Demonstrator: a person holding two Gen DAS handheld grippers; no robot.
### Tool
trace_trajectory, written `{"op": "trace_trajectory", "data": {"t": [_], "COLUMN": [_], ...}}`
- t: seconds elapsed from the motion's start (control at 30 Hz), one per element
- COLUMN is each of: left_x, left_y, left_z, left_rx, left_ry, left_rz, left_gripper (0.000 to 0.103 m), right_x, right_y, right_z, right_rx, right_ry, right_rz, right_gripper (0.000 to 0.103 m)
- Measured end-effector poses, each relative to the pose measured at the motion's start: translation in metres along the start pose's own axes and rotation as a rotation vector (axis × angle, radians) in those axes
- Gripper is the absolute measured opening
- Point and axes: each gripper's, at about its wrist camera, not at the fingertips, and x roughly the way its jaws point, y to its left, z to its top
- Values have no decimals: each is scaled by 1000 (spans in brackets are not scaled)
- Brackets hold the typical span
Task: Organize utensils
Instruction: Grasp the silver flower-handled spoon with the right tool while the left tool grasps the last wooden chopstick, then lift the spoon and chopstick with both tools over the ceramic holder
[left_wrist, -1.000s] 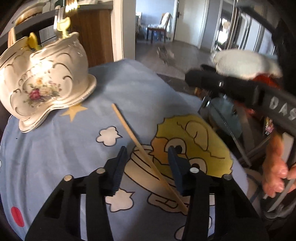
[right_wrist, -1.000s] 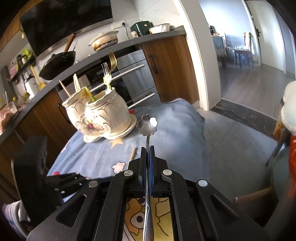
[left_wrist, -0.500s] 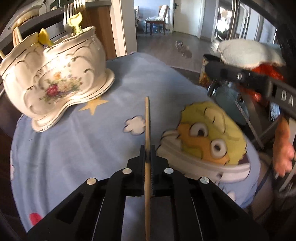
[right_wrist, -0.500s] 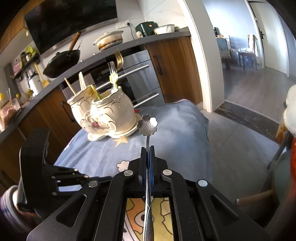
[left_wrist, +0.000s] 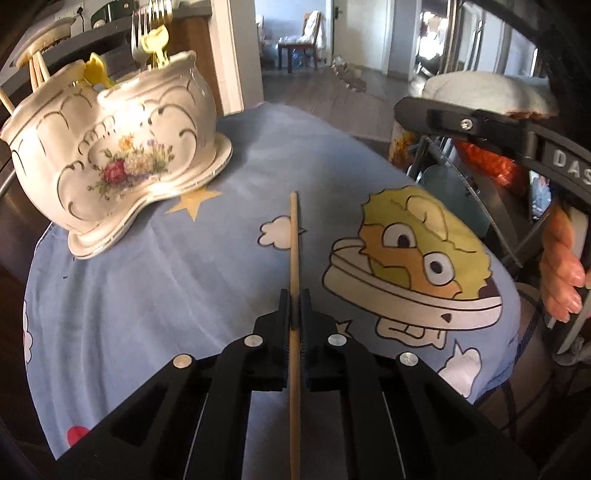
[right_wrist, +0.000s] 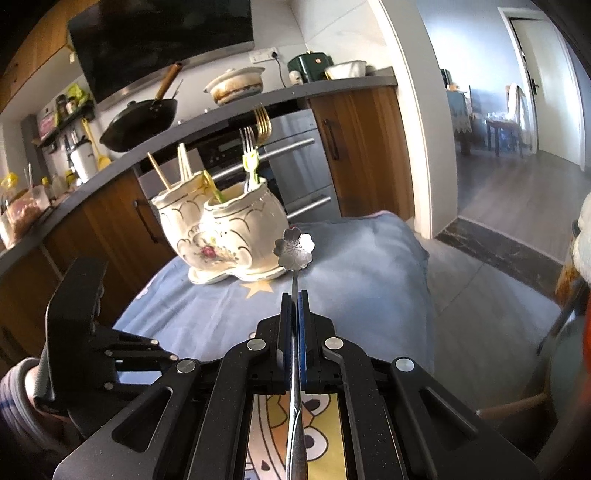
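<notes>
My left gripper (left_wrist: 294, 295) is shut on a wooden chopstick (left_wrist: 294, 236) that points ahead over the blue cartoon cloth (left_wrist: 166, 280). The cream floral ceramic holder (left_wrist: 110, 155) stands at the upper left, with forks and chopsticks sticking out of it. In the right wrist view my right gripper (right_wrist: 294, 297) is shut on a metal spoon with a flower-shaped end (right_wrist: 294, 246), held in the air just right of the holder (right_wrist: 229, 236). The left gripper's body (right_wrist: 85, 332) shows at the lower left of that view.
A kitchen counter (right_wrist: 221, 110) with a wok and a pot runs behind the table, above wooden cabinets and an oven. The cloth-covered table (right_wrist: 369, 266) ends at the right over grey floor. A hand (left_wrist: 561, 273) and the right gripper's black frame are at the right of the left wrist view.
My left gripper closed on the chopstick, which had lain slanted between its open fingers, and carried it closer to the holder. The right gripper kept hold of the spoon and hardly moved.
</notes>
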Motion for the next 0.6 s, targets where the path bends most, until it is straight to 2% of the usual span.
{"op": "trace_trajectory", "data": {"t": [0.2,0.43,0.6], "left_x": [-32,-76,-104], "left_y": [15,51,74], "left_z": [-5,-8,-2], "left_rx": [13,-57,-91], "left_ry": [-144,-348,-479], "left_rz": [-14,1,26], "left_gripper": [5,5,5], "right_x": [-2,6,16], "right_y": [5,15,29], "right_z": [4,13,35], "right_rx": [-11,-17,-37], "right_ry": [-49,-58,-83], "right_rz": [2,12,36], "right_gripper": [4,4,4]}}
